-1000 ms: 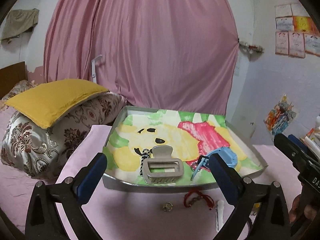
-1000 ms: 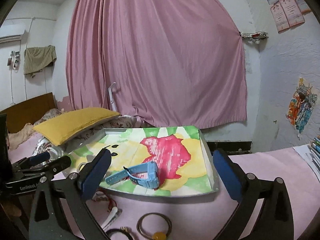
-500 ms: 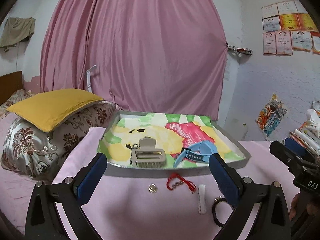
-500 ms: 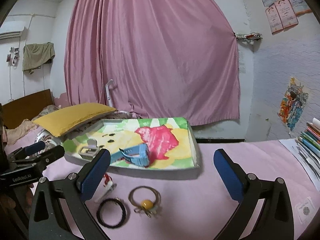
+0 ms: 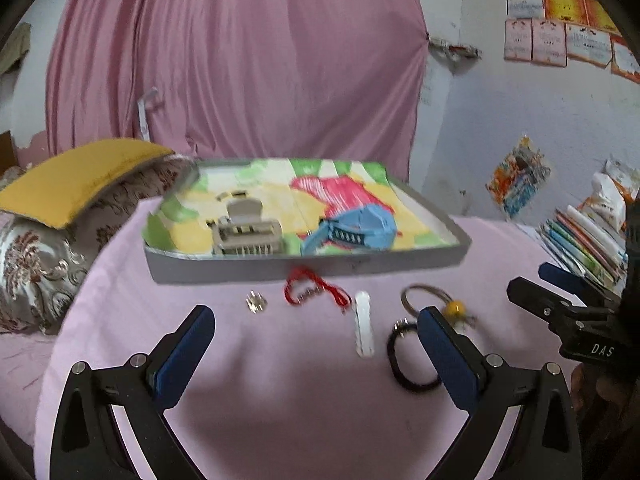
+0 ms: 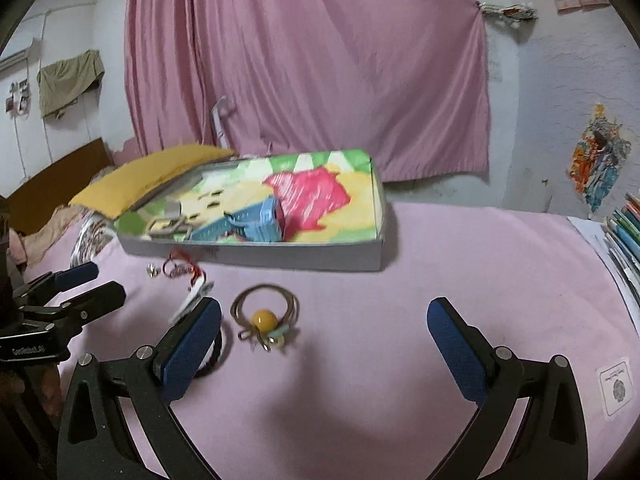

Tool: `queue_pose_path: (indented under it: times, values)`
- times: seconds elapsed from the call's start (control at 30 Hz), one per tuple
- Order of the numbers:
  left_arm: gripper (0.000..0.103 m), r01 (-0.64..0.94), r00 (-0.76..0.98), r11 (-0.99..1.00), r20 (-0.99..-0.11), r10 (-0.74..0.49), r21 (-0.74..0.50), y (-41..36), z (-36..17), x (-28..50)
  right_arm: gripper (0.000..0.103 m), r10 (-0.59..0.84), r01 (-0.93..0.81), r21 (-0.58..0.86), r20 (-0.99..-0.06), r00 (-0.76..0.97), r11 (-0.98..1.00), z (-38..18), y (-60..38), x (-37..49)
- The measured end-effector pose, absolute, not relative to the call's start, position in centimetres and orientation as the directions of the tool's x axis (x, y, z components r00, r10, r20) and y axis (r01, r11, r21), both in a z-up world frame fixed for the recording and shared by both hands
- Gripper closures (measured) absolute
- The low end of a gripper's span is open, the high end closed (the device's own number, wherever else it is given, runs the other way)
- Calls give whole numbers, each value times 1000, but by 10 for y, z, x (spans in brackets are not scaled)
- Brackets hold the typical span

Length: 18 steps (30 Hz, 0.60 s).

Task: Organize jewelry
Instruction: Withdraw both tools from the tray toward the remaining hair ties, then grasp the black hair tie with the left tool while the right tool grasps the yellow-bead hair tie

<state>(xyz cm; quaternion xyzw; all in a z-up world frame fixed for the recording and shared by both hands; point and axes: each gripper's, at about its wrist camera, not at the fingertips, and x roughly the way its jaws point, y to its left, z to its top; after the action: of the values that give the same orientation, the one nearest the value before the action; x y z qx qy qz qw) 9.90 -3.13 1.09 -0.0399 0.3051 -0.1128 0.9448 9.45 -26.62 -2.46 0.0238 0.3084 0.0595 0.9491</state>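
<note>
Tray: shallow grey tray point(image 5: 304, 270) with a bright cartoon liner, at 12 o'clock on the pink sheet point(image 5: 248, 392); it already holds a grey claw hair clip point(image 5: 246, 230) and a blue watch point(image 5: 352, 228).
Loose pieces: in front of the tray's near wall lie a small silver stud point(image 5: 255, 303), a red cord bracelet point(image 5: 314, 290), a white hair clip point(image 5: 363, 330), a black hair tie point(image 5: 410, 362) and a hair tie with a yellow bead point(image 6: 265, 318).
Left gripper point(image 5: 316, 346): fingers wide apart, empty, hovering over the sheet, white clip at its 1 o'clock.
Right gripper point(image 6: 324, 344): fingers spread, empty; yellow-bead tie at its 11 o'clock, near the left pad.
Step, as judged: choosing the next piece to move into the tray.
Doing it well: centre the fingers over one piece alone, come straight down, press lightly into the soft sheet, and pinch thin loops across the band.
Risk: the black tie lies just beside the bead tie, so both may snag together.
</note>
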Motion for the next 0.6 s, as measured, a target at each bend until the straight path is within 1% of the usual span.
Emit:
queue_pose_path:
  times: [0.07,0.1,0.13,0.17,0.23,0.27,0.3,0.33,0.37,0.4,0.43,0.5,0.6]
  values:
    - [10,200,763,967,-595,-254,-156,-34,5,101,2,123,-118,50,-626,770,992,-30,-262,100]
    - [15,206,748,965,-609,-264,-164,-35,2,102,2,123,-128,38,-637,761,991,-30,-260,102]
    - [21,213,732,961,-622,-277,-176,-36,0,104,2,123,-139,25,-645,754,990,-31,-258,104]
    - [24,223,713,955,-636,-296,-194,-37,-3,105,2,122,-153,10,-653,747,988,-33,-255,105]
    - [33,238,678,944,-656,-331,-231,-38,-8,107,3,128,-176,-5,-664,737,984,-33,-252,107]
    - [35,243,658,937,-667,-349,-250,-39,-11,108,4,132,-183,-7,-666,734,983,-33,-251,108]
    - [39,248,645,933,-675,-359,-260,-40,-13,108,9,138,-193,-8,-668,731,981,-32,-251,109]
    - [45,256,631,929,-682,-369,-267,-42,-15,108,17,143,-200,-8,-672,727,980,-32,-250,110]
    - [48,262,622,927,-688,-375,-268,-44,-16,108,21,152,-210,-3,-678,719,978,-32,-249,112]
    - [53,271,613,925,-693,-380,-268,-47,-17,107,27,158,-215,1,-681,715,977,-32,-248,113]
    - [58,283,604,923,-698,-384,-263,-51,-18,107,29,168,-223,9,-687,707,975,-33,-247,115]
    - [63,300,592,920,-708,-386,-252,-58,-19,108,32,179,-230,20,-696,696,973,-35,-246,118]
    - [70,318,572,917,-722,-389,-242,-66,-19,111,42,204,-244,46,-707,677,969,-38,-242,122]
